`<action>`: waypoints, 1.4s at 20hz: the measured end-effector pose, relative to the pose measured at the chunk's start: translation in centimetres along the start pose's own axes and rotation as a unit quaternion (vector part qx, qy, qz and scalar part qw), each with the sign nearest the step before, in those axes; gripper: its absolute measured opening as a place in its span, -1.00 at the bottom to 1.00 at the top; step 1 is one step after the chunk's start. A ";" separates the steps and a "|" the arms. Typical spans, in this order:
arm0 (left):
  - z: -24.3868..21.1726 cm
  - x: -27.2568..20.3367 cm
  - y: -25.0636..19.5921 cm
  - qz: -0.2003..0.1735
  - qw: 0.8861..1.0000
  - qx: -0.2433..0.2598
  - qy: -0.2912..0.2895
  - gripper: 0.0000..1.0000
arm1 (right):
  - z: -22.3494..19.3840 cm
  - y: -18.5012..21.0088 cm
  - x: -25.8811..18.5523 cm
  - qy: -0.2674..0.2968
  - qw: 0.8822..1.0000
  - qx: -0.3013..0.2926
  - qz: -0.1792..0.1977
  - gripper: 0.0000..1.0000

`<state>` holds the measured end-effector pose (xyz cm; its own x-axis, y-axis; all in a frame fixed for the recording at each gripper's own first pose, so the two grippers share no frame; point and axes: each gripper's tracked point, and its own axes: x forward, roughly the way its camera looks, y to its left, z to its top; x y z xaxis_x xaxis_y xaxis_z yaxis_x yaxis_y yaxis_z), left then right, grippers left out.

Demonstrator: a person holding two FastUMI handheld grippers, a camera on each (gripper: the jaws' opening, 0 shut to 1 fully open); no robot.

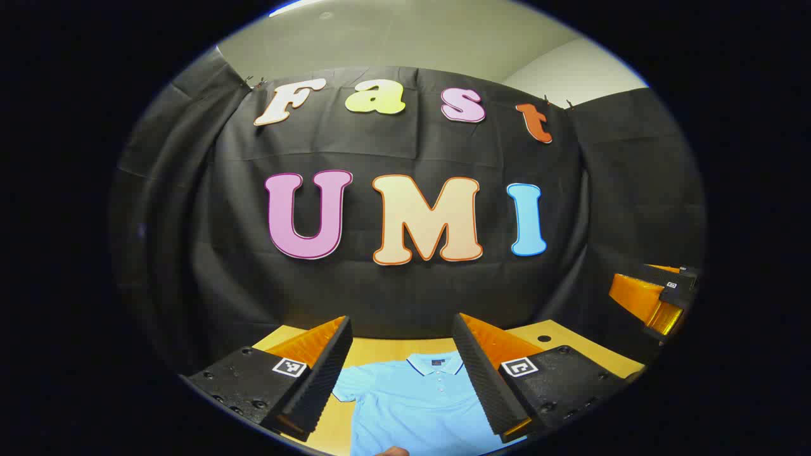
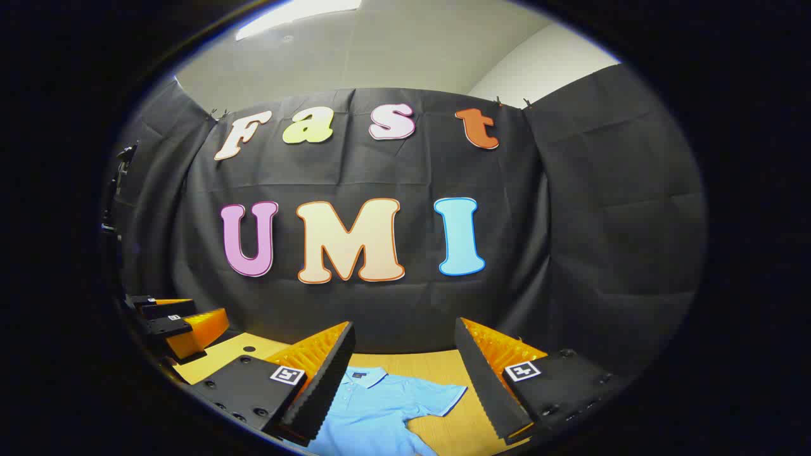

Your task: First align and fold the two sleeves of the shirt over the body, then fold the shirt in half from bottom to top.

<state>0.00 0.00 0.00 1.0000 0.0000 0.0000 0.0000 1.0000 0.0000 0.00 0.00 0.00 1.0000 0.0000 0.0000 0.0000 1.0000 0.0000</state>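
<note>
A light blue polo shirt (image 1: pixel 412 399) lies flat on the wooden table (image 1: pixel 557 339), collar toward the booth wall. In the left gripper view my left gripper (image 1: pixel 402 373) hangs open above the shirt's collar and chest, with nothing between its fingers. One short sleeve (image 1: pixel 347 387) spreads out by the left finger. In the right gripper view my right gripper (image 2: pixel 402 380) is open above the shirt (image 2: pixel 374 411), whose other sleeve (image 2: pixel 437 399) lies spread on the table. The right gripper (image 1: pixel 652 301) also appears at the far right of the left gripper view, and the left gripper (image 2: pixel 177 323) at the far left of the right gripper view.
The table (image 2: pixel 437 367) ends at the black cloth wall just beyond the shirt's collar. Bare wood lies on both sides of the shirt. A small dark hole (image 1: pixel 543 338) marks the table's far right part. A fingertip (image 1: pixel 393 451) shows at the bottom edge.
</note>
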 end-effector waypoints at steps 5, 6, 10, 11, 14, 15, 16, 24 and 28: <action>0.2 0.3 0.5 0.005 1.000 0.004 -0.001 0.90 | -0.4 0.1 0.3 0.008 1.000 -0.003 0.000 0.96; 0.3 0.4 0.5 0.004 1.000 0.005 -0.003 0.90 | -0.4 0.1 0.5 0.009 1.000 -0.004 0.000 0.96; 0.6 0.6 0.5 0.001 1.000 0.007 -0.007 0.89 | -0.8 0.1 0.8 0.014 1.000 -0.006 -0.001 0.96; 0.6 0.6 0.4 0.000 1.000 0.006 -0.008 0.89 | -0.8 0.2 0.9 0.015 1.000 -0.007 -0.001 0.96; 0.6 0.8 0.5 -0.002 1.000 0.008 -0.008 0.87 | -1.1 0.3 1.3 0.016 1.000 -0.010 0.000 0.96; 0.6 0.9 0.7 -0.002 1.000 0.008 -0.008 0.87 | -1.3 0.4 1.5 0.019 1.000 -0.011 -0.001 0.96; 0.5 1.0 0.8 -0.002 1.000 0.008 -0.009 0.89 | -1.7 0.4 1.7 0.022 1.000 -0.011 -0.001 0.96; 1.3 1.7 1.9 -0.006 1.000 0.012 -0.021 0.89 | -5.1 -1.6 6.6 0.051 0.998 -0.033 -0.028 0.97; 1.1 2.5 3.0 0.001 1.000 0.008 -0.017 0.89 | -8.6 -3.6 9.8 0.084 0.993 -0.059 -0.050 0.97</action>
<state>2.49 3.00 1.12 0.9994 0.0012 0.0336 -0.0017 0.9999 0.0166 9.76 -3.65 -8.62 0.9809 -0.1103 -0.1603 0.0904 0.9878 -0.1265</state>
